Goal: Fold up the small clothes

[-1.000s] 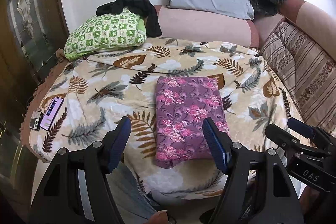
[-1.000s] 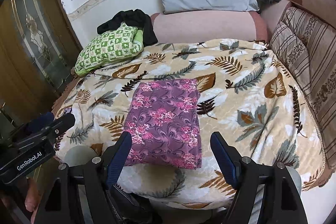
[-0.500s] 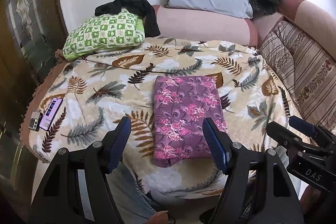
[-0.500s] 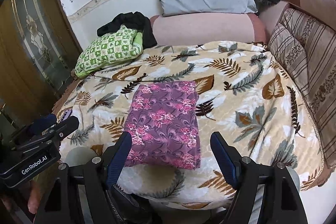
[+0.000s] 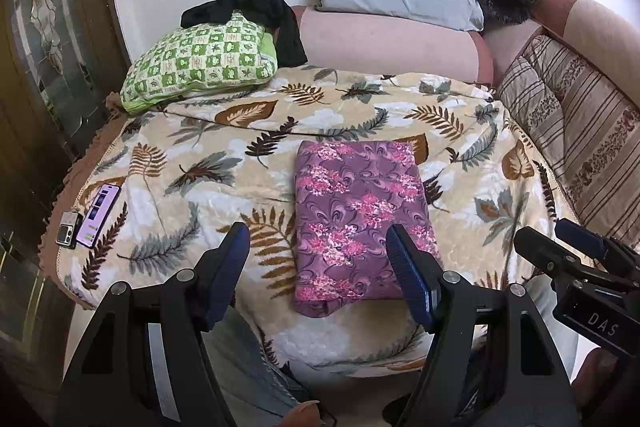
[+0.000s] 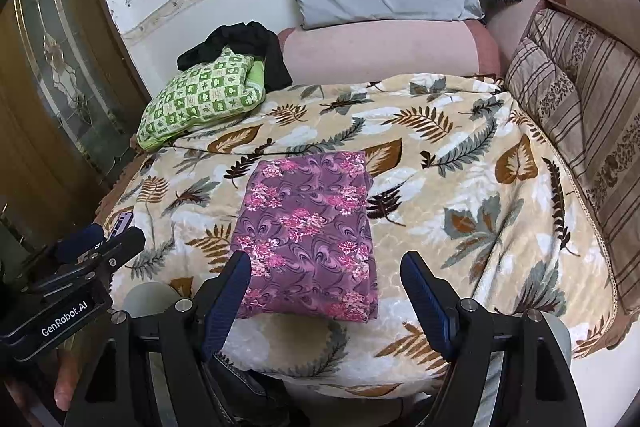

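Purple cloth with pink floral print (image 5: 358, 223), folded to a neat flat rectangle, lies on the leaf-patterned beige blanket (image 5: 192, 183) covering the bed. It sits just ahead of both claws, touching neither.

Left claw (image 5: 318, 267): blue-padded fingers spread wide, nothing between them, held back from the bed's near edge. The cloth's near end shows through the gap, closer to the right-hand finger.

Right claw (image 6: 326, 291): likewise spread and empty, hovering off the near edge. Cloth lies ahead and toward its left finger.

Progress, judged: this piece looks finished. Edges are squared, layers stacked, no loose flap showing. Whether another fold is wanted I cannot tell.

Possible remainder: black crumpled garment (image 5: 256, 11) far ahead to the left, draped behind the green-and-white checked pillow (image 5: 200, 63). Unfolded, though it may not belong to the job.

Also noted: phone with lit screen (image 5: 98, 215) at the blanket's far left edge, well apart from the cloth.
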`<state>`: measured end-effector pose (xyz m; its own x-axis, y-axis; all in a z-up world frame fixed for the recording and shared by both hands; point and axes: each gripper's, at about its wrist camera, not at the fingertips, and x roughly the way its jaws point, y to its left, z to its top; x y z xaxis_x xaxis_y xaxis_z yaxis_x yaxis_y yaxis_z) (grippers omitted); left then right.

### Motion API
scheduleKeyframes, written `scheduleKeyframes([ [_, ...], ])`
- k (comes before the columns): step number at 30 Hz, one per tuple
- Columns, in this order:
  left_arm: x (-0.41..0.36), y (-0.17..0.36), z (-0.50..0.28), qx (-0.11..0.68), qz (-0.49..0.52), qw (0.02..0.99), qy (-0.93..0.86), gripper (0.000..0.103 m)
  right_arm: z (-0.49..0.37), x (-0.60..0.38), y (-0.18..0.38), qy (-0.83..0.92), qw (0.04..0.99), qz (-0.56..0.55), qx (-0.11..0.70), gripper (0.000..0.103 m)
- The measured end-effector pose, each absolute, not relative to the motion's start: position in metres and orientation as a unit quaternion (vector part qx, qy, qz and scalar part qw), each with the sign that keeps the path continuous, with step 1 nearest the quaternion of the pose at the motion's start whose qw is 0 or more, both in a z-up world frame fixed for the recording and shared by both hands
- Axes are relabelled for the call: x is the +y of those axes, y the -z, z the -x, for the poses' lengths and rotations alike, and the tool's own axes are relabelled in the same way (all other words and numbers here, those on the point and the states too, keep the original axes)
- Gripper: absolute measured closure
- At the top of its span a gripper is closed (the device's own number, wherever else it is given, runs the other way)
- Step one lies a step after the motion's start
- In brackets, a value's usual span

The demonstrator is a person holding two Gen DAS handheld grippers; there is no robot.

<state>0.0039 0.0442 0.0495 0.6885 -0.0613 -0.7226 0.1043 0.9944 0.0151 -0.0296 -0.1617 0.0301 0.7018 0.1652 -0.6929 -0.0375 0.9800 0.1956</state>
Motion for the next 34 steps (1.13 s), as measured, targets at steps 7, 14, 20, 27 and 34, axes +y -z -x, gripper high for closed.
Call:
scheduleKeyframes([
  [7, 0.045, -0.048, -0.005, 0.392, -0.028, 0.919, 0.045, 0.032, 0.029, -0.163, -0.03, -0.056, 0.918, -0.083, 0.383, 0.028],
  [14, 0.044, -0.048, -0.004, 0.392, -0.029, 0.919, 0.045, 0.032, 0.029, -0.162, -0.03, -0.055, 0.919, -0.083, 0.382, 0.028],
  [20, 0.045, -0.048, -0.005, 0.392, -0.028, 0.918, 0.045, 0.032, 0.029, -0.163, -0.027, -0.052, 0.919, -0.085, 0.382, 0.028],
  [27, 0.05, -0.033, -0.011, 0.402, -0.024, 0.914, 0.042, 0.032, 0.024, -0.161, -0.02, -0.049, 0.916, -0.086, 0.389, 0.028],
  [34, 0.055, -0.017, -0.03, 0.4, -0.019, 0.915, 0.044, 0.032, 0.006, -0.162, -0.01, -0.055, 0.913, -0.086, 0.396, 0.028],
])
